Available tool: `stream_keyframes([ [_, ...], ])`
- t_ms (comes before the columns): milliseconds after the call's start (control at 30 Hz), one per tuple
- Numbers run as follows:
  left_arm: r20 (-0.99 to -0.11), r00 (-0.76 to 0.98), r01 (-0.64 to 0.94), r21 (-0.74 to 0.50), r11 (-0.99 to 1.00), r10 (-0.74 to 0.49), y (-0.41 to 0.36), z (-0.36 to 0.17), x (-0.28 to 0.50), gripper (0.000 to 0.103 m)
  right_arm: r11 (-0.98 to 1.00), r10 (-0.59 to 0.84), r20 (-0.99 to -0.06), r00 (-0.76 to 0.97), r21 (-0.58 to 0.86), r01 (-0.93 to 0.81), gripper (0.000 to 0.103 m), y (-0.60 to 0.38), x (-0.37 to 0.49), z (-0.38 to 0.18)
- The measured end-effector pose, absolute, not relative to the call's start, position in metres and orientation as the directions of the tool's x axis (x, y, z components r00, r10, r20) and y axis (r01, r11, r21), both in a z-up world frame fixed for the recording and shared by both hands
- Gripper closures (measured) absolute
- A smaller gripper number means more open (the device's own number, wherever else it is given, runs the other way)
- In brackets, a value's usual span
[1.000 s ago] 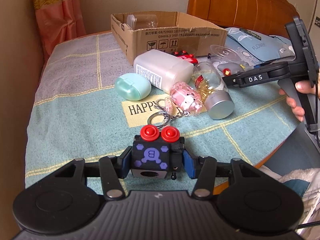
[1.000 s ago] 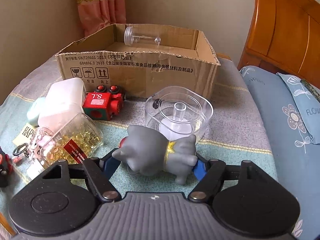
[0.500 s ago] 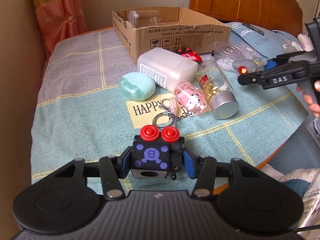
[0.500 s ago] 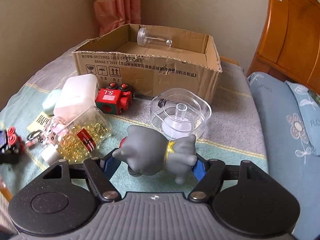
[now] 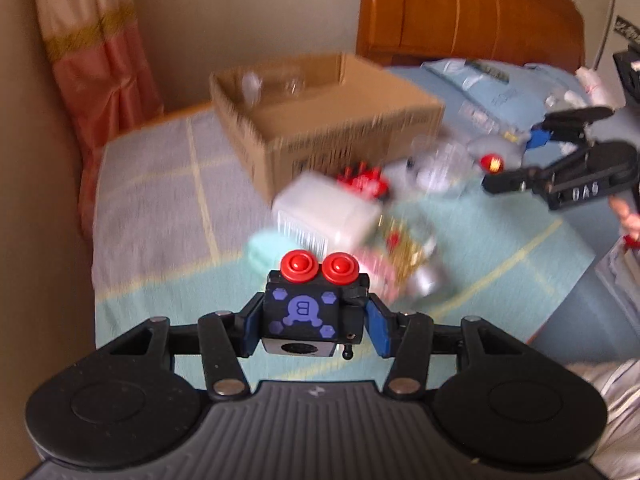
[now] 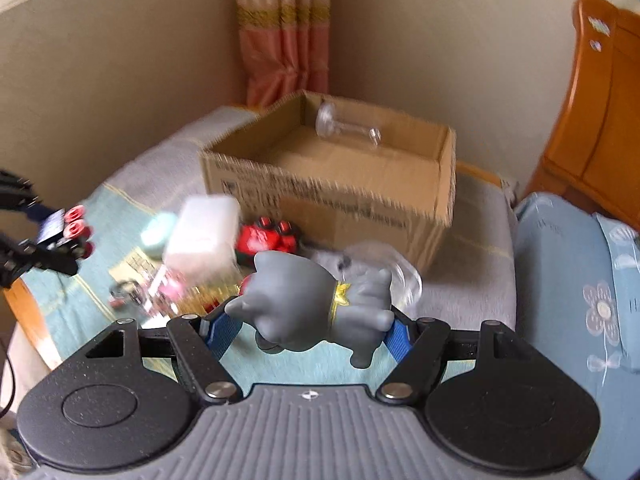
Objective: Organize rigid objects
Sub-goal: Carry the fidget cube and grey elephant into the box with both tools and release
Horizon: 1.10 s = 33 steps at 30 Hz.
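My left gripper (image 5: 314, 326) is shut on a black toy block (image 5: 308, 316) with purple marks and two red knobs, held in the air above the blue cloth. My right gripper (image 6: 310, 326) is shut on a grey toy figure (image 6: 316, 300) with a gold collar, also lifted off the table. An open cardboard box (image 6: 332, 184) stands behind, with a clear plastic tube (image 6: 346, 130) lying inside. In the left wrist view the right gripper (image 5: 520, 160) with its grey toy hangs at the right, and the box (image 5: 320, 120) sits at the back.
Loose on the cloth (image 5: 160, 216) lie a white container (image 5: 324, 212), a red toy block (image 6: 268, 238), a mint case (image 6: 158, 230), a jar of yellow capsules (image 5: 404, 248), a pink keychain toy (image 6: 168, 288) and a clear round dish (image 6: 384, 268). A wooden headboard (image 5: 460, 12) and blue pillows (image 6: 580, 280) stand at the right.
Both grippers have risen with their toys and the table objects have dropped lower and farther away. The views are now blurred by motion. Grips are unchanged.
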<state>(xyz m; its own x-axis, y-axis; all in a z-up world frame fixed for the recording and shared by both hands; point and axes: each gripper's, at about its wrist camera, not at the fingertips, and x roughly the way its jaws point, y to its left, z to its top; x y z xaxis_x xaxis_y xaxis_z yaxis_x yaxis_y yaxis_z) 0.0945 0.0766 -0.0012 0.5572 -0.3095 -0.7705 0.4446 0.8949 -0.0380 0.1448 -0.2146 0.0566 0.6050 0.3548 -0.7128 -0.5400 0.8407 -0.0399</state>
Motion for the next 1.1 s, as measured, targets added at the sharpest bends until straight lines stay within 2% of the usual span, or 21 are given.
stream_keyframes([
  [233,-0.720,0.597,0.486,-0.026,0.874,-0.354,0.058,0.045,0.142,0.052,0.828,0.395,-0.659,0.640,-0.047,-0.559,0.026,-0.215,0.159,0.087],
  [400,-0.703,0.626,0.494,0.021,0.869,-0.339,0.038,0.058,0.183,0.052,0.836,0.396,-0.637,0.662,-0.048,-0.546,0.026,-0.220,0.173,0.097],
  [867,-0.750,0.590,0.517,0.067,0.853,-0.299,0.002,0.027,0.280,0.052,0.860,0.375,-0.628,0.682,-0.040,-0.509,0.026,-0.225,0.227,0.101],
  [933,-0.758,0.580,0.524,0.066,0.849,-0.298,0.001,0.021,0.287,0.035,0.861,0.372,-0.632,0.680,-0.040,-0.507,0.026,-0.225,0.234,0.099],
  [967,-0.759,0.579,0.518,0.063,0.853,-0.296,0.001,0.018,0.291,0.017,0.861,0.371,-0.634,0.678,-0.039,-0.507,0.026,-0.225,0.237,0.098],
  [1000,-0.751,0.594,0.503,0.068,0.862,-0.288,0.002,0.016,0.292,0.009,0.860,0.370,-0.637,0.676,-0.040,-0.509,0.026,-0.224,0.241,0.097],
  [1100,-0.743,0.600,0.504,0.063,0.862,-0.297,0.006,0.013,0.294,0.009,0.860,0.366,-0.640,0.676,-0.045,-0.508,0.026,-0.223,0.251,0.095],
])
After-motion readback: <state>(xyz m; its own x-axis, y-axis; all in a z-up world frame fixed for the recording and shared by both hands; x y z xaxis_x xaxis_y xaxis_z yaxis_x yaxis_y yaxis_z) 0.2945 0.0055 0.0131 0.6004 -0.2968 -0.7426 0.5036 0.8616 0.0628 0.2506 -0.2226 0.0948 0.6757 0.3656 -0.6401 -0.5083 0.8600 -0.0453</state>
